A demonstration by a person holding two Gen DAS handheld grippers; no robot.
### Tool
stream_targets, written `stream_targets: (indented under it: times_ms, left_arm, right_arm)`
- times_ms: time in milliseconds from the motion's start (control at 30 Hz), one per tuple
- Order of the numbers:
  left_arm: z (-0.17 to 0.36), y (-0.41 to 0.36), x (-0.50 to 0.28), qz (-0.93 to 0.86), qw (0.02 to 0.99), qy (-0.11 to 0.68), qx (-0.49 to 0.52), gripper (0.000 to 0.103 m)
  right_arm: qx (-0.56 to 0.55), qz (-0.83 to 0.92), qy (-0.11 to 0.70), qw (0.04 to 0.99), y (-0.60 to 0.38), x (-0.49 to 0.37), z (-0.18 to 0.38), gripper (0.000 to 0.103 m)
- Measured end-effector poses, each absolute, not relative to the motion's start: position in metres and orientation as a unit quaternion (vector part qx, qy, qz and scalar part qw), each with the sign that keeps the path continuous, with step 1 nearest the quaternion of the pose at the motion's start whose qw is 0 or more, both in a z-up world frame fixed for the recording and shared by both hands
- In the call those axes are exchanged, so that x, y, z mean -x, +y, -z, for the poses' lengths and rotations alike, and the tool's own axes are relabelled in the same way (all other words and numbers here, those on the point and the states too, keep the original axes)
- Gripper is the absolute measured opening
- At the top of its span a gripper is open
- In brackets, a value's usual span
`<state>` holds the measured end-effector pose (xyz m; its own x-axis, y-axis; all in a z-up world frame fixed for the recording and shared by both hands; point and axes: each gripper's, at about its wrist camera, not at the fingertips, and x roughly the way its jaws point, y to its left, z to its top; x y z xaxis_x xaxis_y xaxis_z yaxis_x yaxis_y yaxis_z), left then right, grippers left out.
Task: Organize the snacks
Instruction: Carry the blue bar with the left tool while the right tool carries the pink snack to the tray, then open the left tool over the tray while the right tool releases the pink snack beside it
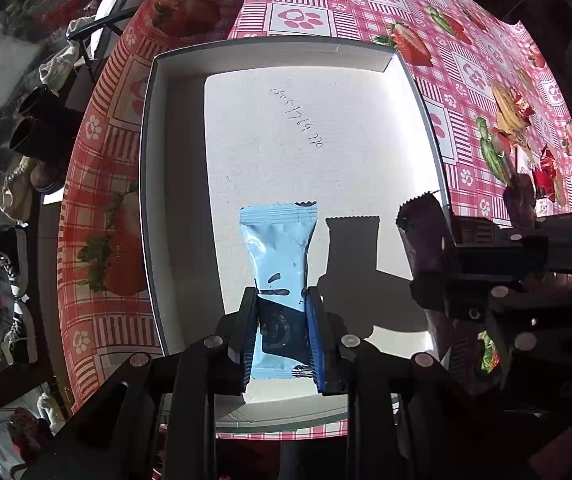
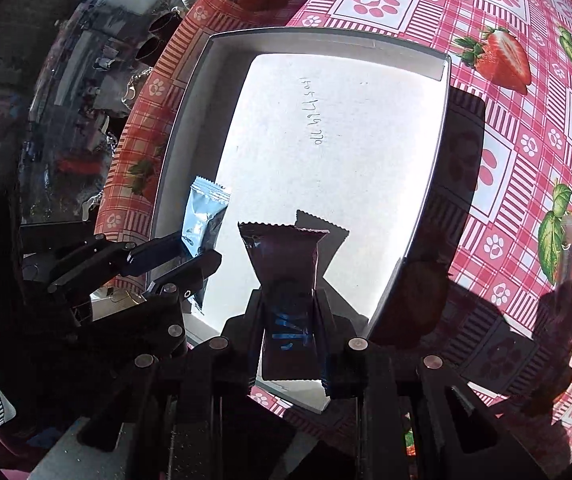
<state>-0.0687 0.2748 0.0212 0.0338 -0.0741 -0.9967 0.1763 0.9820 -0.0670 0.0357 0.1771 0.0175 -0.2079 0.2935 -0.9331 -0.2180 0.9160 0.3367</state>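
Left tongs (image 1: 282,320) grasp a blue packet (image 1: 278,248), right tongs (image 2: 288,320) a dark packet (image 2: 286,256), over the white box (image 1: 148,184); best lower both flat, side by side, before releasing.

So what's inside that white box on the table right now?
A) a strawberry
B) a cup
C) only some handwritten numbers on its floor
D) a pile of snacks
C: the white box holds nothing; only the handwritten numbers mark its floor, while both snack packets hang above it in the grippers.

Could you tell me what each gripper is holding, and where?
Left gripper: light blue packet, by its lower half. Right gripper: dark packet, by its lower half.
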Motion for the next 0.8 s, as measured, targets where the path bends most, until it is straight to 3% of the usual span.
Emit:
stream_targets:
  times_ms: [133, 167, 200, 233, 267, 333, 467, 800]
  left_arm:
    - [-0.016, 0.275, 0.071, 0.085, 0.71, 0.698, -0.046, 0.028]
    - [-0.014, 0.274, 0.071, 0.082, 0.707, 0.701, -0.052, 0.039]
    - [-0.012, 0.272, 0.07, 0.079, 0.703, 0.704, -0.058, 0.057]
    - [-0.012, 0.271, 0.07, 0.077, 0.701, 0.706, -0.061, 0.066]
    - [-0.012, 0.269, 0.07, 0.078, 0.702, 0.705, -0.062, 0.073]
    - [-0.013, 0.265, 0.07, 0.084, 0.7, 0.706, -0.065, 0.074]
    - [-0.018, 0.253, 0.066, 0.096, 0.701, 0.703, -0.07, 0.077]
    - [-0.025, 0.209, 0.061, 0.123, 0.695, 0.701, -0.104, 0.079]
  right_arm:
    - [-0.025, -0.202, 0.756, 0.622, 0.181, -0.036, -0.009, 0.025]
    - [-0.026, -0.202, 0.759, 0.619, 0.182, -0.037, -0.007, 0.025]
    - [-0.027, -0.201, 0.762, 0.615, 0.182, -0.036, -0.004, 0.026]
    - [-0.027, -0.198, 0.765, 0.612, 0.182, -0.037, -0.003, 0.035]
    - [-0.024, -0.193, 0.767, 0.611, 0.181, -0.037, -0.002, 0.063]
    - [-0.017, -0.171, 0.766, 0.619, 0.175, -0.041, -0.001, 0.083]
    - [-0.032, -0.137, 0.772, 0.62, 0.149, -0.044, 0.003, 0.102]
    - [-0.06, -0.05, 0.787, 0.612, 0.073, -0.024, 0.02, 0.102]
